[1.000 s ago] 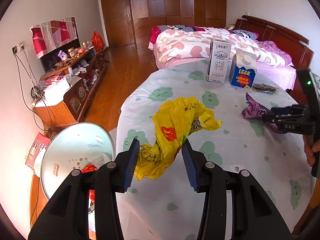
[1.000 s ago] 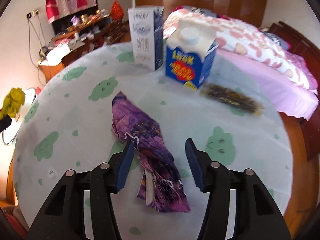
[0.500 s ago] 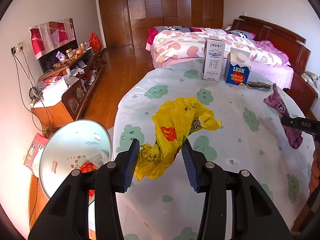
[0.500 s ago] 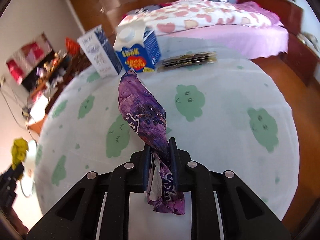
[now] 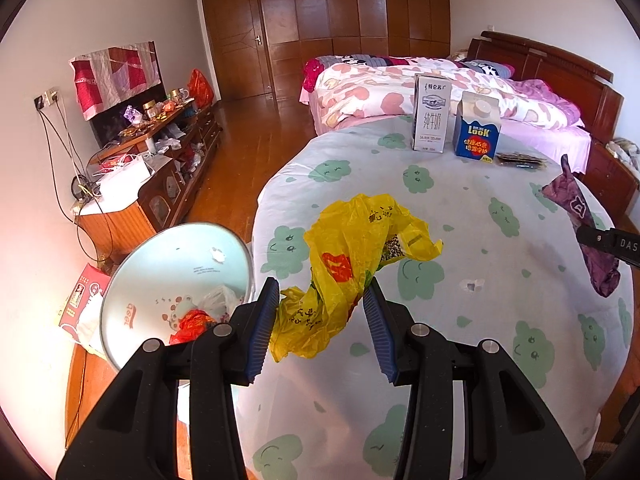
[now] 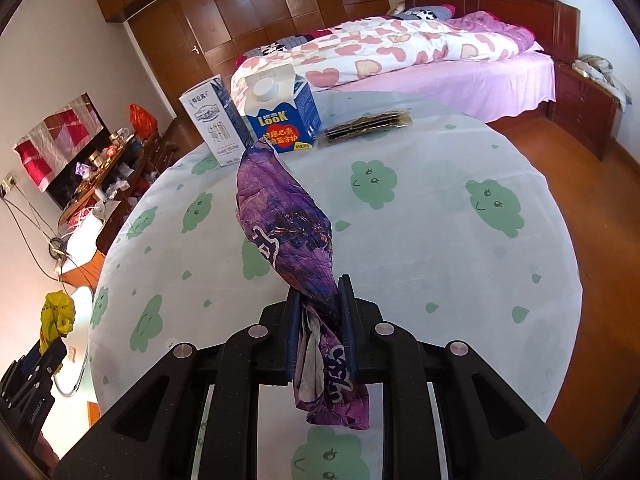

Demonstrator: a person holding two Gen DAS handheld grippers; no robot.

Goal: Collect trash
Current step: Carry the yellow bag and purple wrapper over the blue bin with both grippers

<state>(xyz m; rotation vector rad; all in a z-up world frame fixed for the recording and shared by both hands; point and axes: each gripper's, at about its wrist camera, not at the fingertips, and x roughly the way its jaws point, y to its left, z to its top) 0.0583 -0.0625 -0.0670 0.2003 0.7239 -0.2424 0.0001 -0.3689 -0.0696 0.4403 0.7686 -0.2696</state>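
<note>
The right tongs [image 6: 320,320] pinch the purple wrapper [image 6: 288,224] near its lower end, lifted above the surface [image 6: 440,248]; the left tongs [image 5: 322,324] grip the yellow bag [image 5: 352,256] beside the bin [image 5: 160,280]; both look light, crinkly, best taken by a bunched fold.

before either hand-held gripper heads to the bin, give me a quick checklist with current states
1. Right hand-held gripper clamped on the purple wrapper: ok, pads pinch its lower part.
2. Purple wrapper clear of the table: ok, it shows lifted in the left wrist view.
3. Left hand-held gripper gripping the yellow plastic bag: cannot tell, the bag sits between pads set well apart.
4. Trash bin open: ok, trash already lies inside.
5. Table fully cleared: not ok, the white milk carton, blue Look carton and dark flat packet remain.
</note>
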